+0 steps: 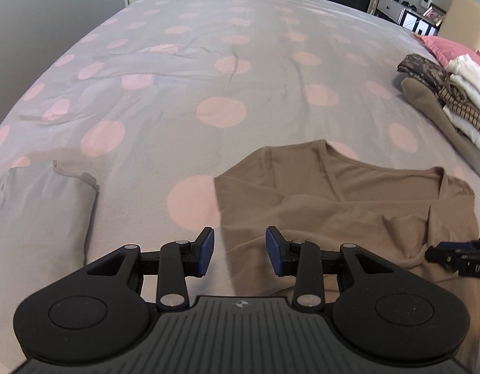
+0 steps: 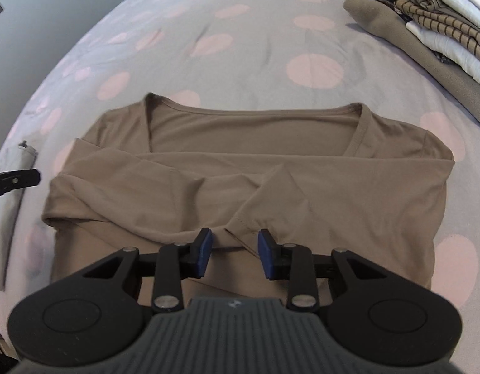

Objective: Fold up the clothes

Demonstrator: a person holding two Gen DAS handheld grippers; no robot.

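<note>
Lying under right claw (image 2: 235, 249): shirt (image 2: 240, 168)

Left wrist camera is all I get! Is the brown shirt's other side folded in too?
Observer: Yes. On the brown shirt, the right side is folded in, and a sleeve lies across the front.
Operator: What's the other grabber doing?
Observer: The right gripper hangs over the shirt's lower middle. Its jaws are open and hold nothing, and the sleeve's cuff is just ahead of them.
Operator: Is anything lying next to the shirt on that side?
Observer: No, only dotted bedspread there. The folded pile sits farther back.
</note>
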